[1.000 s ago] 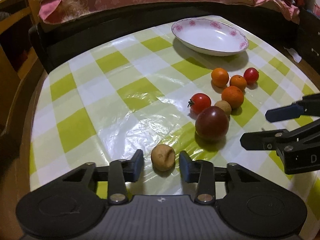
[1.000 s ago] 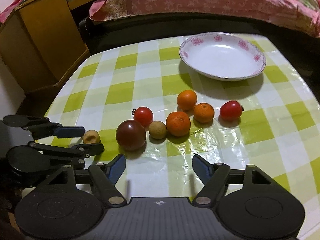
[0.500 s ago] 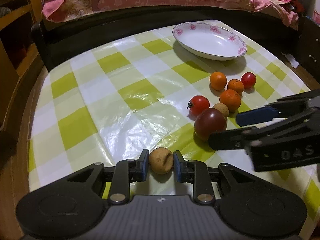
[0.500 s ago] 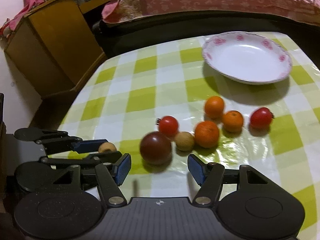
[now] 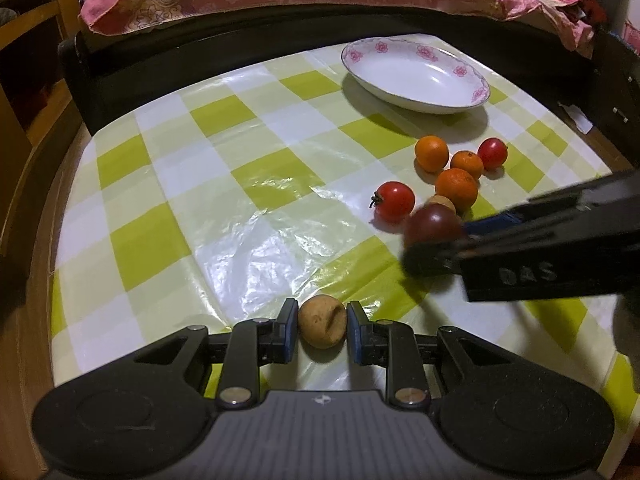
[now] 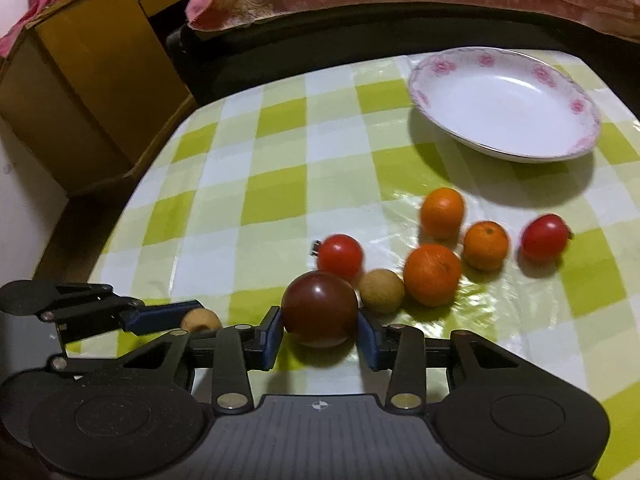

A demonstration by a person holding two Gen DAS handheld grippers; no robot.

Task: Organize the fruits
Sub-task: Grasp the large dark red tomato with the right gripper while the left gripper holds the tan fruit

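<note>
As we look along the left tool, our left gripper (image 5: 322, 330) has its blue pads pressed to both sides of a small tan longan (image 5: 322, 321), round and matte with a crease in its skin, sitting on the glossy checked tablecloth (image 5: 256, 208). At about 2 o'clock from it our right gripper (image 5: 436, 245) reaches in, blurred, its black fingers around a dark purple tomato (image 5: 432, 224). Beyond that at 1 o'clock cluster a red tomato (image 5: 394, 201), a second longan (image 5: 442, 202), three dimpled oranges (image 5: 456, 188) and another cherry tomato (image 5: 492, 153). The oval white plate (image 5: 478, 94), pink flowers on its rim, lies farther off at 1 o'clock.

In the right wrist view, the smooth, shiny dark tomato (image 6: 319, 308) sits between our right gripper's (image 6: 319, 334) two pads, which touch or nearly touch its sides; we cannot tell whether the grip is firm. The second longan (image 6: 381, 291) is just beside it at 2 o'clock. At 9 o'clock the left gripper (image 6: 192, 322) holds its longan (image 6: 200, 320). The plate (image 6: 424, 80) rests at 1 o'clock.
</note>
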